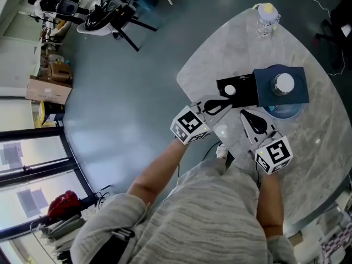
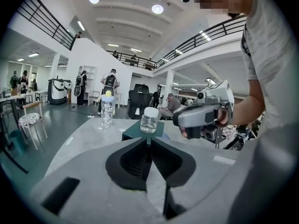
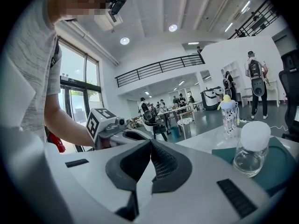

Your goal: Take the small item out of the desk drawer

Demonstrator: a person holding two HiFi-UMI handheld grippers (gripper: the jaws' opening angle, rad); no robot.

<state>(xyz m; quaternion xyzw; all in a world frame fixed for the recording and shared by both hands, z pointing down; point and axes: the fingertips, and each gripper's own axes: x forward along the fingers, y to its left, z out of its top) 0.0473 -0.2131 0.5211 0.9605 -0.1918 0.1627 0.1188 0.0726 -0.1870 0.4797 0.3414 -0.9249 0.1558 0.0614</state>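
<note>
Your left gripper (image 2: 148,141) and right gripper (image 3: 150,141) are both clamped shut, empty — open up or you'll grab nothing. Jar (image 1: 284,83) on the box (image 1: 297,95) may topple if you jolt it; go easy.

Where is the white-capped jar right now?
In the head view, right of centre, the jar stands on the dark teal box, just ahead of the right tool; the yellow-topped bottle stands beyond it.

The left hand-held gripper (image 2: 148,141) has its jaws together and empty, and beyond them on the counter (image 2: 79,148) a white-capped jar (image 2: 150,121) stands on a dark box (image 2: 134,134), a yellow-topped bottle (image 2: 107,110) farther left, the right hand-held gripper (image 2: 180,120) at right.
</note>
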